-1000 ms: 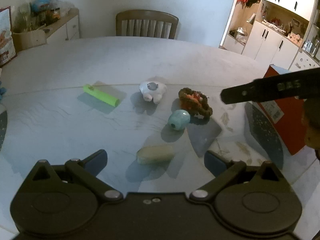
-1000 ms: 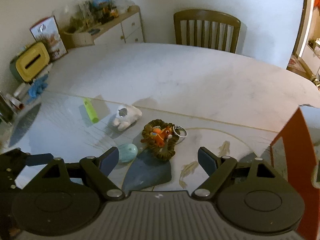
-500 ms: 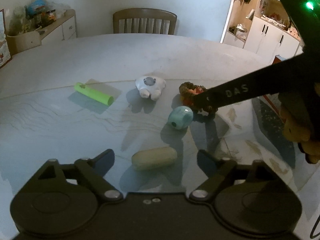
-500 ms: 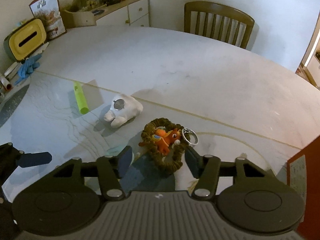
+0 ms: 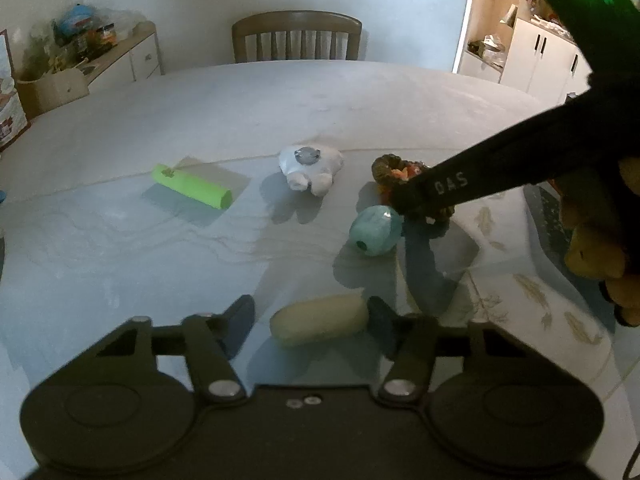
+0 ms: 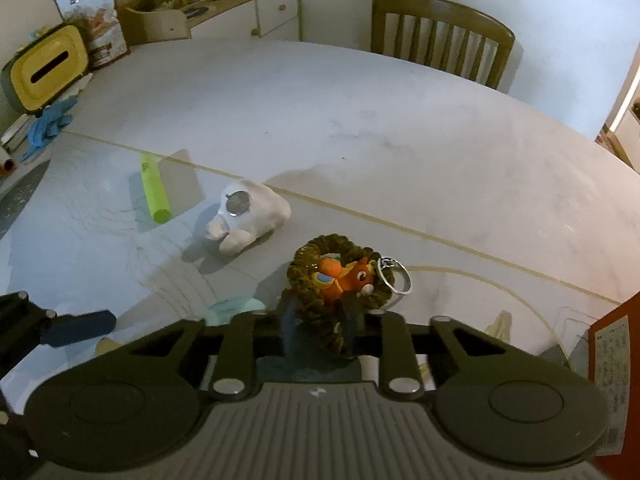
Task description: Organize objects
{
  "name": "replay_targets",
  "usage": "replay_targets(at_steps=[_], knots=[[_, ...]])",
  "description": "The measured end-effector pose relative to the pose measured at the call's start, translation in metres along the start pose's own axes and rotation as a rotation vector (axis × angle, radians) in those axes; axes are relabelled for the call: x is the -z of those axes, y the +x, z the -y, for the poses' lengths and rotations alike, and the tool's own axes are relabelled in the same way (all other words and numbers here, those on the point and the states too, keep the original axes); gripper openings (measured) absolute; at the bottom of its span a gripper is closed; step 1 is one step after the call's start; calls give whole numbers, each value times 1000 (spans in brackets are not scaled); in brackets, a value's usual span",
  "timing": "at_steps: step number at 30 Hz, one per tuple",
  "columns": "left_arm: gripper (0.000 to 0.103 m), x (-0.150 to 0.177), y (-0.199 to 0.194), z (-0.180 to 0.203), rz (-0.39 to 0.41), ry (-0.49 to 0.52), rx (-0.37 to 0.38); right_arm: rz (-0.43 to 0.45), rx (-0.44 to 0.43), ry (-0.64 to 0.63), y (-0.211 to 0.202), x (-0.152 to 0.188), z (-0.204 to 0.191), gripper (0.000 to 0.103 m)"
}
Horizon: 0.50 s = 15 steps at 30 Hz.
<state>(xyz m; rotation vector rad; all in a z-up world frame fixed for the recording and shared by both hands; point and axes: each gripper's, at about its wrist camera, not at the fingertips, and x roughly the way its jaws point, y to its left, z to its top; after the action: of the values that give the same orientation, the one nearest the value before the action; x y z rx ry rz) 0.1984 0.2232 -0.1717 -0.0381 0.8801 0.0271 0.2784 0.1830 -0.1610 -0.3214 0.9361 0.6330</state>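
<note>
On the white table (image 5: 280,100) a cream oblong piece (image 5: 320,320) lies between the fingers of my left gripper (image 5: 312,314). That gripper is open: its right finger touches the piece and its left finger stands a little apart. My right gripper (image 6: 320,320) is shut on the brown braided keychain (image 6: 344,272), which carries an orange figure and a metal ring. In the left wrist view its tip (image 5: 416,200) sits on the keychain (image 5: 394,170). A teal egg-shaped thing (image 5: 376,230) lies just left of that tip. A white plush toy (image 5: 310,170) and a green tube (image 5: 192,186) lie further left.
A wooden chair (image 5: 296,36) stands at the table's far side. A red box (image 6: 616,360) stands at the right edge. A yellow tissue box (image 6: 44,68) and blue gloves (image 6: 50,124) sit at far left. A person's hand (image 5: 592,248) holds the right gripper.
My right gripper came down onto the keychain and its fingers closed on it. My left gripper moved forward around the cream piece and its fingers narrowed.
</note>
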Motion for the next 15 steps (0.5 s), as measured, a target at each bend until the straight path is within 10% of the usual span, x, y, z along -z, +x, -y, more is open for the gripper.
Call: replay_targets(at_steps=[15], knots=[[50,-5,-6,-2,-1,-11,38,86,-39,101,-38,-10,15,7]])
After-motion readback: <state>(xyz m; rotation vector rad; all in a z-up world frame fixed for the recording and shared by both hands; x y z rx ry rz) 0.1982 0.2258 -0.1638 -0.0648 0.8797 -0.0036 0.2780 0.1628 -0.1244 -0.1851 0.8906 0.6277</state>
